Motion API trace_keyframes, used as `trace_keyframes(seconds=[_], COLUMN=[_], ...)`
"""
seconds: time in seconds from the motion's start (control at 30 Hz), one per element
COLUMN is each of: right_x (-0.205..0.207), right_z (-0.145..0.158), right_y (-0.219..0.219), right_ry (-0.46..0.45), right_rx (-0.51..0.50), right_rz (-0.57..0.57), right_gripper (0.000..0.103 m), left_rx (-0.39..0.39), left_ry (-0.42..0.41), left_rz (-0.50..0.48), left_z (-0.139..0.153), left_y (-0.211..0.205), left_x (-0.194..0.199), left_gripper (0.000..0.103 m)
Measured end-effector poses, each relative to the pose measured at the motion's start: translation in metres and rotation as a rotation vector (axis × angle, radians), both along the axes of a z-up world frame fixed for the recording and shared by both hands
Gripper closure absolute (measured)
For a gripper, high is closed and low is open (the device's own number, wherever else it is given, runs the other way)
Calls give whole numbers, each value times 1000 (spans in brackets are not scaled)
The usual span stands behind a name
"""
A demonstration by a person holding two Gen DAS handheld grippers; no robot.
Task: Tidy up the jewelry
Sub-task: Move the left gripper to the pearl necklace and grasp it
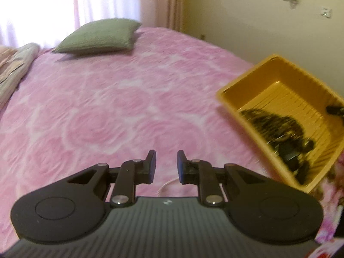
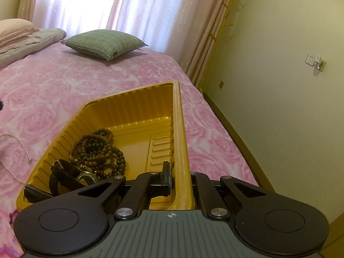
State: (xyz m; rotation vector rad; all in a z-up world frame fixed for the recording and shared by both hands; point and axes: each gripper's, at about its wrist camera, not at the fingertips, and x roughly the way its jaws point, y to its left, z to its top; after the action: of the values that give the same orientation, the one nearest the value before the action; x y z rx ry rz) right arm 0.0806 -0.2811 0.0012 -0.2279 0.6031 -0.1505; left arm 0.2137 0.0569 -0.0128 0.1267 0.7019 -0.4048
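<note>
Jewelry (image 2: 96, 150) lies inside yellow tray (image 2: 180, 129) — wall seemingly pinched by right fingers (image 2: 166, 176).

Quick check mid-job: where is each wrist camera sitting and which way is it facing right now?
Left wrist: on the left hand-held gripper, angled down over the pink bedspread; open, empty jaws show.
Right wrist: on the right hand-held gripper, shut on the yellow tray's wall, facing the curtains.
Shared: tray, beads, green pillow, bedspread.

Bed (image 2: 90, 90) under pink rose-patterned cover; green cushion (image 2: 103, 43) near bright curtained window (image 2: 86, 2); cream wall (image 2: 268, 96) with socket (image 2: 310, 59).
</note>
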Motion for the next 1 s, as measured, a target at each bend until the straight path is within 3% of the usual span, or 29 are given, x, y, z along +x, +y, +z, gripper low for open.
trace_keyframes(seconds=[0.3, 0.57, 0.83, 0.9, 0.97, 1.0], right_x=[1, 2, 2, 2, 2, 2], right_z=[-1, -3, -3, -3, -3, -4], right_y=[-1, -2, -2, -2, -1, -2], right_ry=[2, 4, 4, 4, 4, 5], right_rx=[-4, -6, -8, -10, -10, -12], right_rz=[0, -2, -1, -1, -1, -1], right_gripper=[99, 99, 99, 99, 99, 99], left_rx=[26, -15, 12, 26, 49, 53], left_ry=[46, 114, 108, 101, 90, 88], left_rz=[61, 51, 51, 59, 58, 56], left_z=[-29, -55, -61, -61, -60, -59], left_y=[26, 15, 3, 1, -1, -1], left_x=[-8, -6, -3, -3, -4, -4], left_gripper=[81, 81, 80, 85, 101, 101])
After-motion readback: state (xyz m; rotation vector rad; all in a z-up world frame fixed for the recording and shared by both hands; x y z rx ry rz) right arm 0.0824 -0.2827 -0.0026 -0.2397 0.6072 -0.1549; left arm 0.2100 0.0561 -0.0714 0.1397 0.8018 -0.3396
